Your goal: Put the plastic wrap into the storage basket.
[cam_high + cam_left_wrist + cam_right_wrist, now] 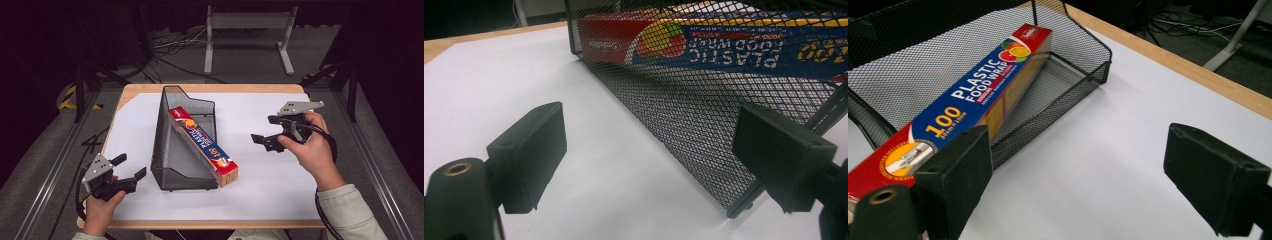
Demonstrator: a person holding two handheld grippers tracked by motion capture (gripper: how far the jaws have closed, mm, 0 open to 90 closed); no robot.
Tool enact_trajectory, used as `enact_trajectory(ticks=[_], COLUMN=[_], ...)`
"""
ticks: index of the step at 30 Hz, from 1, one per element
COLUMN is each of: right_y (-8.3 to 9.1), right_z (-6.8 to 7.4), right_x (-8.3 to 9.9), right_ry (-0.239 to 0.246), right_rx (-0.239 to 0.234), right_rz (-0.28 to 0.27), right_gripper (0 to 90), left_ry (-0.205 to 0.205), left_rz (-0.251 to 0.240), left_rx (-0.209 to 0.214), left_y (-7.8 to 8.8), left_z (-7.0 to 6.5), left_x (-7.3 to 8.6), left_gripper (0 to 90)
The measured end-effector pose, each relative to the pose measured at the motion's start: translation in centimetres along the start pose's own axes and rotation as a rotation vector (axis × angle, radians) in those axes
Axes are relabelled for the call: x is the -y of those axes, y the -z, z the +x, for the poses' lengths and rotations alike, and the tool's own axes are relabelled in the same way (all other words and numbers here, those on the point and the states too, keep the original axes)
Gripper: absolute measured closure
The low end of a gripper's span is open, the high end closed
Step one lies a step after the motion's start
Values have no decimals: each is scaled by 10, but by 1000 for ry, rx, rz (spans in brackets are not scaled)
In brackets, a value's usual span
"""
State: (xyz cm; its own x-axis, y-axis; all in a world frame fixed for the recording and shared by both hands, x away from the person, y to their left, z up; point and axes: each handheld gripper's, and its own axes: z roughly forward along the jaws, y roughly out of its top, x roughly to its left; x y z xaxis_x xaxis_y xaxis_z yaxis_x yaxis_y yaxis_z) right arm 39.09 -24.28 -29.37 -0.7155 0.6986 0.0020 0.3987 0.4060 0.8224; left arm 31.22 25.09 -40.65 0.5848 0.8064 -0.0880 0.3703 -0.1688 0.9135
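Starting at the left of the high view, a hand holds the left gripper [127,167] low over the near left corner of the table [260,90]. Its jaws are spread wide and nothing is between them. They point toward the black mesh basket [170,150], which is just beside them but not touching. In the left gripper view the two black jaws stand far apart over the white sheet [524,90], and the mesh wall of the basket [684,115] runs close by the jaw on the right side of that view. The box's colours and letters show through the mesh.

Next comes the basket, in the middle of the table on the white sheet [260,190]. One wall is tall and the other is low. A long box of plastic food wrap [202,146] lies inside it. The box leans on the tall wall, and its near end sticks out past the front of the basket, close to the sheet.

At the right, the other hand holds the right gripper [263,131] above the sheet, near the basket but apart from it. Its jaws are spread too, and empty. In the right gripper view the jaws frame bare white sheet [1088,175], with the box [973,95] and basket [1073,60] up to the left.
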Motion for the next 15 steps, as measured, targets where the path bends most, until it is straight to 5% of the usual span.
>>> enact_trajectory(ticks=[15], right_y=[1], right_z=[-24], right_x=[49], right_ry=[-12], right_rx=[17], right_rz=[-63], right_gripper=[128], left_ry=[-1], left_rz=[-2], left_rx=[-5], left_y=[1], left_z=[0], left_x=[0], left_gripper=[151])
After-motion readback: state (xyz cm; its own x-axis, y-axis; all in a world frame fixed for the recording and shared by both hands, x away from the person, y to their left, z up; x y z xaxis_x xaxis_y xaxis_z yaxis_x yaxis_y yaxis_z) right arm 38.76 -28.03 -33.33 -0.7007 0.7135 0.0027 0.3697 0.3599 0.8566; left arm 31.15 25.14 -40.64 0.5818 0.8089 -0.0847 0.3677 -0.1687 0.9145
